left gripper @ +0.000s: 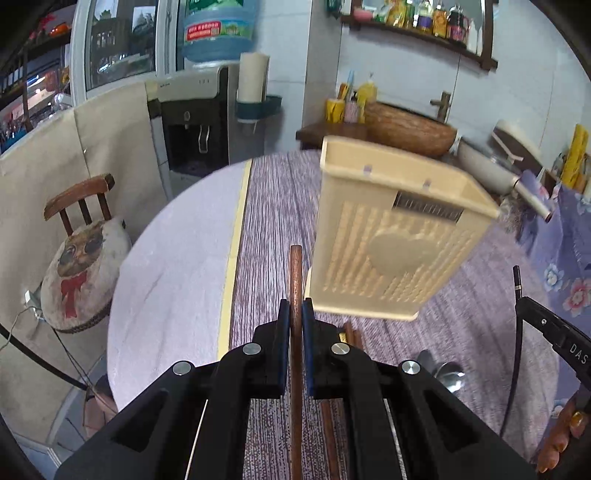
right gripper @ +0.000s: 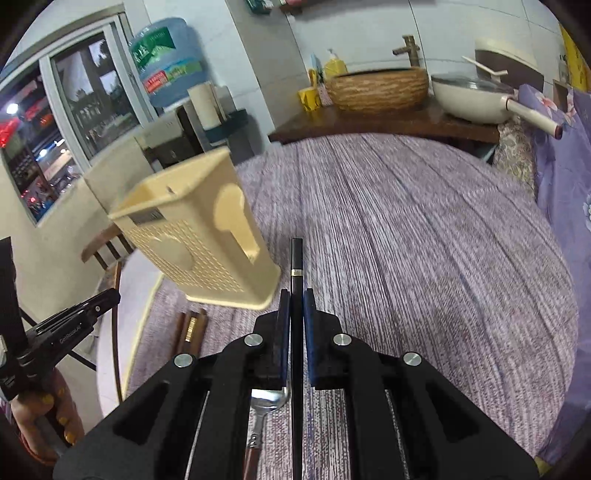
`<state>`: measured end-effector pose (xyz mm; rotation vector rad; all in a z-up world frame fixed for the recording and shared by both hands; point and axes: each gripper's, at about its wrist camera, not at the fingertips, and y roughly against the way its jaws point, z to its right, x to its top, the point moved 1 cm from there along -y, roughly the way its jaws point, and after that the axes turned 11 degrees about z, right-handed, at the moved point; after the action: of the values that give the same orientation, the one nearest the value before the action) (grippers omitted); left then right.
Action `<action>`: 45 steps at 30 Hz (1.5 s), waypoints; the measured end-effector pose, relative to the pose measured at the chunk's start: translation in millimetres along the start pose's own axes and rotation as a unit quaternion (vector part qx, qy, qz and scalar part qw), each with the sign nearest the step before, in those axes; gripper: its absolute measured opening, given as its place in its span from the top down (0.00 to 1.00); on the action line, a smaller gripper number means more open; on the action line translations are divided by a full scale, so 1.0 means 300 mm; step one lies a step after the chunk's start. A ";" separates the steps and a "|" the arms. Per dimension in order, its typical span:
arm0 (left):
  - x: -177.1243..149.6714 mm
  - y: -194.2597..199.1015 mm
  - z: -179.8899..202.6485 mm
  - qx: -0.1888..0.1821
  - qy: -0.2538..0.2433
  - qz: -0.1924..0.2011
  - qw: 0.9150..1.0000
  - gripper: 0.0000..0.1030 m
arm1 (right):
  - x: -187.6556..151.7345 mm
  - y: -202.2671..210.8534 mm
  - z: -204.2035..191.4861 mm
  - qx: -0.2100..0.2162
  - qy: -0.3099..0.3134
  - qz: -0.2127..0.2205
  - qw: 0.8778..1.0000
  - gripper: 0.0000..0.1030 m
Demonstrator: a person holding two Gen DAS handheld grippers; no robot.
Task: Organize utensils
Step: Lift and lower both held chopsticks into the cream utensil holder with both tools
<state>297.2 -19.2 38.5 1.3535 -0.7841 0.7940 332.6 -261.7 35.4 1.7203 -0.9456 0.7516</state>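
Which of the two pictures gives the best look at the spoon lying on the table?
The right wrist view: the spoon shows its shiny bowl, neck and brown handle just under the right gripper. The left wrist view catches only part of the shiny bowl past the left gripper, handle hidden.

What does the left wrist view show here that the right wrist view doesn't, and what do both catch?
Only the left wrist view: the left tool shut on a brown chopstick, a chair with a cat cushion, and a shelf of bottles.

Only the right wrist view: the right tool shut on a black chopstick, with a spoon under it.

Both: the cream utensil holder, striped tablecloth, water jug, woven basin.
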 end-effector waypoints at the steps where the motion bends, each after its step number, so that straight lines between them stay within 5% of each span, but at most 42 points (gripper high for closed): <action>1: 0.019 0.020 -0.005 -0.005 0.003 0.008 1.000 0.93 | 0.012 0.018 -0.005 0.004 0.002 0.005 1.000 0.92; 12: 0.137 0.161 -0.027 -0.032 0.008 0.062 0.998 0.93 | 0.145 0.255 -0.036 0.042 0.025 0.055 0.997 0.92; 29: 0.220 0.250 -0.047 -0.050 0.004 0.086 0.995 0.93 | 0.243 0.333 -0.080 0.072 0.037 0.067 0.995 0.92; 36: 0.397 0.309 -0.037 -0.066 0.019 0.127 0.990 0.93 | 0.406 0.397 -0.187 0.082 0.063 0.098 0.990 0.92; 45: 0.681 0.319 -0.007 -0.073 0.084 0.210 0.971 0.93 | 0.683 0.416 -0.358 0.062 0.078 0.165 0.981 0.92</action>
<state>322.2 -4.2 262.3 0.9845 -0.9898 1.1433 322.2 -235.6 296.5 1.6003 -1.1062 1.1677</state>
